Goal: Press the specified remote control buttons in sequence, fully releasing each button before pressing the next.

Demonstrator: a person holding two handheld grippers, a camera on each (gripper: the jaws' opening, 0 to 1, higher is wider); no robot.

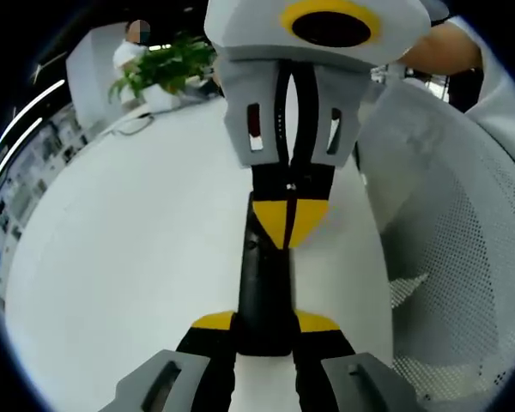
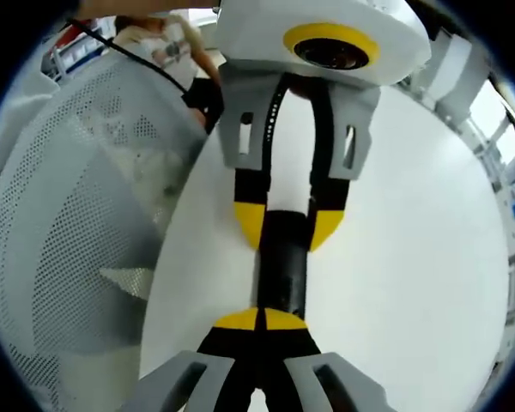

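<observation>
Black remote [image 1: 263, 296], one only, lies on the white surface [image 1: 137, 257] between two facing tongs. Left tongs [image 1: 266, 330] rise from below, yellow tips spread either side of the remote's near end; clamped or merely touching, cannot tell. Right tongs [image 2: 260, 319] clenched above its other end, tips together. Each pair appears opposite in the other's view. Remote buttons hard to make out. White mesh chair [image 1: 455, 257] beside; plant [image 1: 167, 64] far beyond.
</observation>
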